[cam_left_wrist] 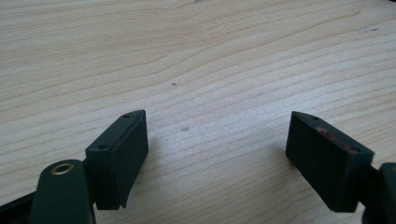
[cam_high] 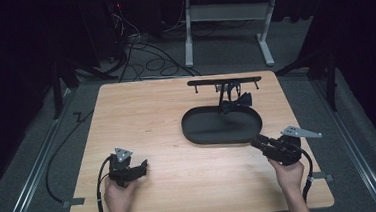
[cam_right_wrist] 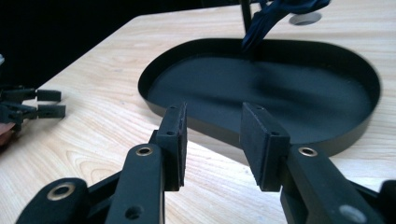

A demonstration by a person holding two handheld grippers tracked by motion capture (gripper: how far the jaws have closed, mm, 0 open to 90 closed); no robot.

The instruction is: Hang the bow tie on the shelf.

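Two hand-held grippers w/ black jaws sit over a light wood-grain worktop in the high view. Left gripper is near the front-left, held by the person's left hand, jaws spread, nothing btwn them. Right gripper is at front-right in the right hand, tips just beside the near rim of a black oval shallow tray. Tray lies right of centre; behind it stands a thin black T-shaped rack w/ a dark bundle hanging off it, over the tray's far edge. Can't tell what the bundle is

Left gripper view: left gripper jaws wide apart, bare worktop btwn & beyond them

Right gripper view: right gripper jaws partly spread, narrow gap, gripping nothing, pointed at the tray just ahead. Tray floor looks bare; dark bundle dangles at its far side. Left gripper shows far left, well apart from the tray
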